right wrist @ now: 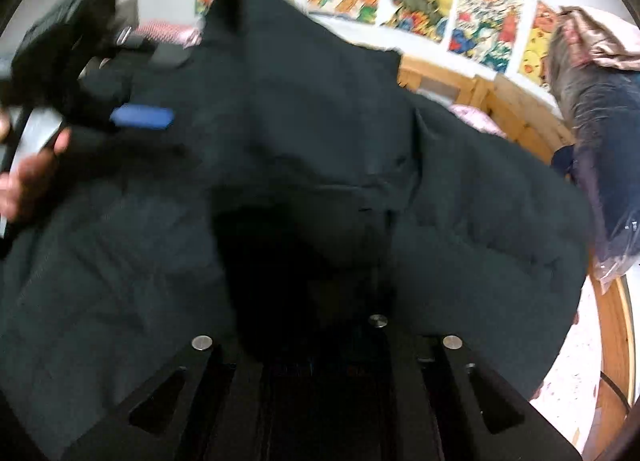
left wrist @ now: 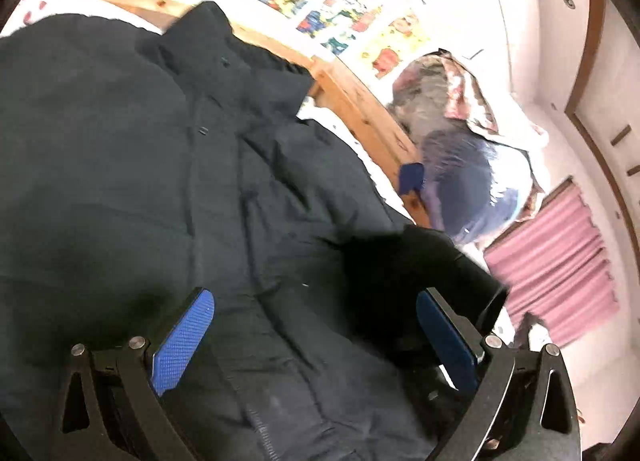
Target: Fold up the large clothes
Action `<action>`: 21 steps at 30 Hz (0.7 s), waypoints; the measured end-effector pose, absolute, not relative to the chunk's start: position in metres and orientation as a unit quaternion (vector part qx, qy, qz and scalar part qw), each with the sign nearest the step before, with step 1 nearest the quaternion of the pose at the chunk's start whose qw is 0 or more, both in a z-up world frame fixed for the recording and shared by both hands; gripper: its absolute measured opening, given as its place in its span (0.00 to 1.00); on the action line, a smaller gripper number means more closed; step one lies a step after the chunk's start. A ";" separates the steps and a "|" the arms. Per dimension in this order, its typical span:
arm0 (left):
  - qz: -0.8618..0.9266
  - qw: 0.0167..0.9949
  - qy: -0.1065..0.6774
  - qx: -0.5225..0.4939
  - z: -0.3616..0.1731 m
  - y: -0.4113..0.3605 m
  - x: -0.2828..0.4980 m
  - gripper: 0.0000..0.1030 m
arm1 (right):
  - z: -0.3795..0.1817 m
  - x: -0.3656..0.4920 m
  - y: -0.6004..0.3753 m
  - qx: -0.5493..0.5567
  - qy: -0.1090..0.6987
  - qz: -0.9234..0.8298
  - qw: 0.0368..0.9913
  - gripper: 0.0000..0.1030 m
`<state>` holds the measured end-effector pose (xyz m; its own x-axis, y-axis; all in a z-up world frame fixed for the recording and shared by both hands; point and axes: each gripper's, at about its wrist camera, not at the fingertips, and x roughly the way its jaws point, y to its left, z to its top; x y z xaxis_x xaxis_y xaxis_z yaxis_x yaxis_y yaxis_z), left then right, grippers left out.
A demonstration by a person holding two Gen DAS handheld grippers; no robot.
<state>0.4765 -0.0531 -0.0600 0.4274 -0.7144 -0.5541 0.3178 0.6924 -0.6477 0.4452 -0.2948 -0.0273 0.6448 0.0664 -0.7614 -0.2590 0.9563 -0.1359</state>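
Spread left gripper (left wrist: 316, 341) jaws above dark padded coat (left wrist: 120, 161) on bed (left wrist: 360, 109)

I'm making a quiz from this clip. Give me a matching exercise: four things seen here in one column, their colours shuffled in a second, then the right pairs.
Things:
1. jacket
2. curtain
3. bed frame
4. left gripper pads

Colours:
A. pink
B. blue
C. dark, near black
D. light wood

Pairs: 1-C, 2-A, 3-D, 4-B
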 end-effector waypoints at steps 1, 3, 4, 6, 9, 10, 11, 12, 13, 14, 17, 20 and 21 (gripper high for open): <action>-0.332 0.804 0.433 -0.235 -0.064 -0.060 0.480 0.99 | -0.028 0.440 -0.290 -0.116 0.413 0.097 0.898 0.16; -0.347 0.793 0.437 -0.245 -0.071 -0.069 0.483 0.99 | -0.028 0.431 -0.285 -0.105 0.417 0.108 0.897 0.23; -0.353 0.787 0.439 -0.253 -0.075 -0.072 0.485 0.99 | -0.029 0.424 -0.285 -0.093 0.419 0.115 0.896 0.29; -0.362 0.771 0.446 -0.275 -0.085 -0.077 0.493 0.99 | -0.031 0.410 -0.293 -0.072 0.416 0.125 0.898 0.34; -0.371 0.750 0.458 -0.301 -0.097 -0.081 0.499 0.99 | -0.031 0.393 -0.297 -0.050 0.415 0.133 0.899 0.38; -0.377 0.742 0.460 -0.309 -0.099 -0.084 0.500 0.99 | -0.032 0.387 -0.294 -0.047 0.414 0.133 0.899 0.39; -0.387 0.736 0.459 -0.313 -0.100 -0.086 0.499 0.99 | -0.033 0.381 -0.292 -0.046 0.414 0.134 0.899 0.39; -0.398 0.733 0.454 -0.314 -0.097 -0.088 0.497 0.99 | -0.033 0.376 -0.293 -0.045 0.413 0.136 0.900 0.40; -0.406 0.733 0.449 -0.310 -0.094 -0.089 0.494 0.99 | -0.032 0.371 -0.291 -0.046 0.411 0.137 0.900 0.41; -0.415 0.734 0.444 -0.302 -0.090 -0.092 0.491 0.99 | -0.032 0.366 -0.291 -0.044 0.411 0.138 0.900 0.43; -0.437 0.728 0.443 -0.288 -0.083 -0.101 0.485 0.99 | -0.030 0.352 -0.295 -0.023 0.409 0.149 0.900 0.54; -0.433 0.734 0.455 -0.260 -0.081 -0.109 0.480 0.98 | -0.030 0.334 -0.310 0.007 0.408 0.157 0.899 0.58; -0.422 0.741 0.464 -0.240 -0.081 -0.115 0.479 0.88 | -0.030 0.324 -0.311 0.017 0.407 0.158 0.899 0.58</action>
<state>0.4788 -0.1150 -0.0814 0.2138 -0.8476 -0.4857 0.4027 0.5295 -0.7467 0.3244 -0.3115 -0.0305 0.6185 0.2981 -0.7270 -0.2706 0.9494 0.1591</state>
